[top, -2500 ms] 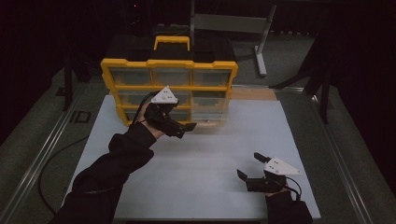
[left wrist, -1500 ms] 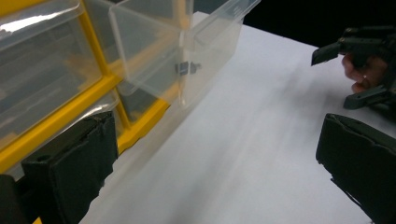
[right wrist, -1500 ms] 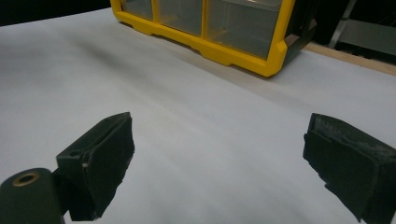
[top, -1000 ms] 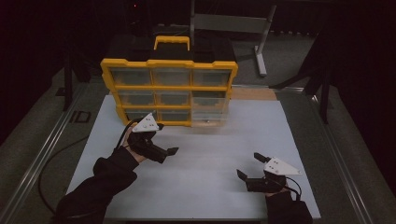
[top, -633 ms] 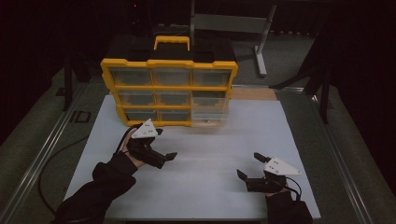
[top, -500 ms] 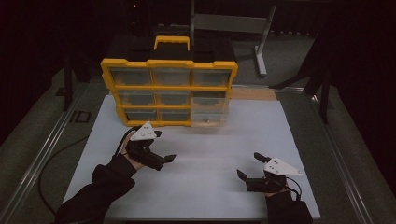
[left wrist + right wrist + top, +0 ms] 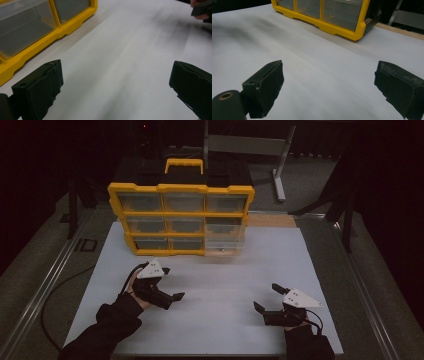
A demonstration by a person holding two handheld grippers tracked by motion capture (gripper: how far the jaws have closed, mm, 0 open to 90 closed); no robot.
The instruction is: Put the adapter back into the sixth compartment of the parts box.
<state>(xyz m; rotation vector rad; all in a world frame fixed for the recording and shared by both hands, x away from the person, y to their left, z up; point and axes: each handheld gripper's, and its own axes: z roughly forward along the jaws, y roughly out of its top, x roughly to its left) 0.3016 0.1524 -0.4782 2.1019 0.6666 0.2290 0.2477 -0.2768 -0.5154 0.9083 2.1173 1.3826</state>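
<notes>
Yellow plastic frames the drawer organizer (image 7: 181, 217), standing upright at the far edge of the white table sheet (image 7: 215, 315), its clear drawers seemingly all pushed in. The left gripper (image 7: 167, 285) sits near the cabinet's foot, jaws spread wide and empty; the right gripper (image 7: 267, 299) rests well apart near the front edge, likewise spread and empty. Risk noted: a hard pull on one drawer could tip the freestanding cabinet forward.

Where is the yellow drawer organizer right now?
In the high view the organizer stands upright at the far edge of the white mat, left of centre, beyond the open left gripper and apart from it.
</notes>
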